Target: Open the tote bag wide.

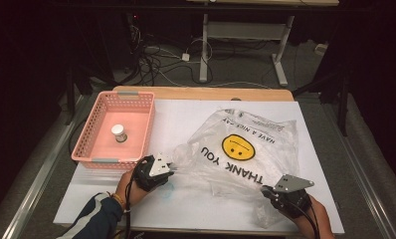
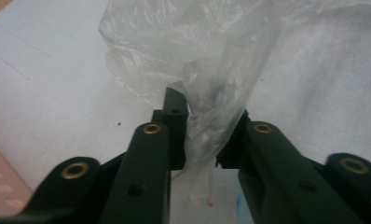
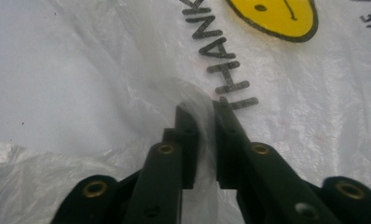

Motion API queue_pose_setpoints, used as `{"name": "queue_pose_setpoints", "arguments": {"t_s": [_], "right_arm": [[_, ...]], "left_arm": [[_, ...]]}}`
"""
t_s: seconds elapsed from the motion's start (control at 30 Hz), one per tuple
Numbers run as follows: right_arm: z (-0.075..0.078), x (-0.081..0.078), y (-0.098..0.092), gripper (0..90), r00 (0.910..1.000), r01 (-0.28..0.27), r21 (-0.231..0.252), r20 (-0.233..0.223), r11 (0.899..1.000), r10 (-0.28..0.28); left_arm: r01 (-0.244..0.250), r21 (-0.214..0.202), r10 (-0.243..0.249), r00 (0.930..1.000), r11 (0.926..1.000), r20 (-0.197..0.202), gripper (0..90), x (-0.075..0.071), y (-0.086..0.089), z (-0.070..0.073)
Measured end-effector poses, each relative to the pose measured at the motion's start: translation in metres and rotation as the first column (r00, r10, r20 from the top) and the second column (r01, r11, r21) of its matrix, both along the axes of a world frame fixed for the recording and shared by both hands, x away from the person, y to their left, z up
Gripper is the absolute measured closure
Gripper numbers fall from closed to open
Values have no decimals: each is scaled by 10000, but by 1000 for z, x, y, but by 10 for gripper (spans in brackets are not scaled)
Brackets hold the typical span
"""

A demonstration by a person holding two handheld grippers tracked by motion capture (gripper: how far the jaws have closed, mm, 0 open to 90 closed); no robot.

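A clear plastic bag (image 1: pixel 246 149) with a yellow smiley face and the words "THANK YOU" lies crumpled on the white board (image 1: pixel 186 119). My left gripper (image 1: pixel 172 167) is at the bag's left corner. In the left gripper view its jaws (image 2: pixel 202 126) pinch a bunched strip of the bag (image 2: pixel 188 42). My right gripper (image 1: pixel 263 189) is at the bag's near right edge. In the right gripper view its jaws (image 3: pixel 206 116) stand close together on a fold of the film (image 3: pixel 314 93), just below the printed word "THANK".
A pink basket (image 1: pixel 86 134) stands at the left of the board with a small white-capped jar (image 1: pixel 119 133) inside. The wooden table edge (image 1: pixel 201 93) runs behind the board. Cables and a desk frame (image 1: pixel 204 50) are on the floor beyond.
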State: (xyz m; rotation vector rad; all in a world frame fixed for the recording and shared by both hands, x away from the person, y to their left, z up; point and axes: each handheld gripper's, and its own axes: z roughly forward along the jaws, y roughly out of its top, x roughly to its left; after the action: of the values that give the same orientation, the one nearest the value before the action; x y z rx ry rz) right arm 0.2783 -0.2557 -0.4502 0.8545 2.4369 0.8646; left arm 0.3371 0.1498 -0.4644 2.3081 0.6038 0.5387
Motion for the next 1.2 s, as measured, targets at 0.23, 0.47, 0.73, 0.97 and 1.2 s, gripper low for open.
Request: {"name": "queue_pose_setpoints", "arguments": {"t_s": [0.23,0.47,0.73,0.97,1.2], "right_arm": [[3,-1,1,854,9996,-7,15,295,10000,7],[5,-2,2,853,9990,-7,122,444,9999,2],[3,-2,8,849,9990,-321,205,312,9993,314],[0,-2,22,754,9974,-679,42,254,9977,678],[9,5,54,590,9901,-1240,-235,635,9920,1253]], "left_arm": [[114,-192,-113,9999,9998,73,799,-2,3,4],[123,-232,-120,9998,9997,129,819,-3,5,6],[-280,-89,280,9996,9996,56,675,-3,16,5],[-410,-447,415,9991,9982,91,628,-8,29,9],[-278,-501,285,9995,9984,147,468,-12,30,9]]}}
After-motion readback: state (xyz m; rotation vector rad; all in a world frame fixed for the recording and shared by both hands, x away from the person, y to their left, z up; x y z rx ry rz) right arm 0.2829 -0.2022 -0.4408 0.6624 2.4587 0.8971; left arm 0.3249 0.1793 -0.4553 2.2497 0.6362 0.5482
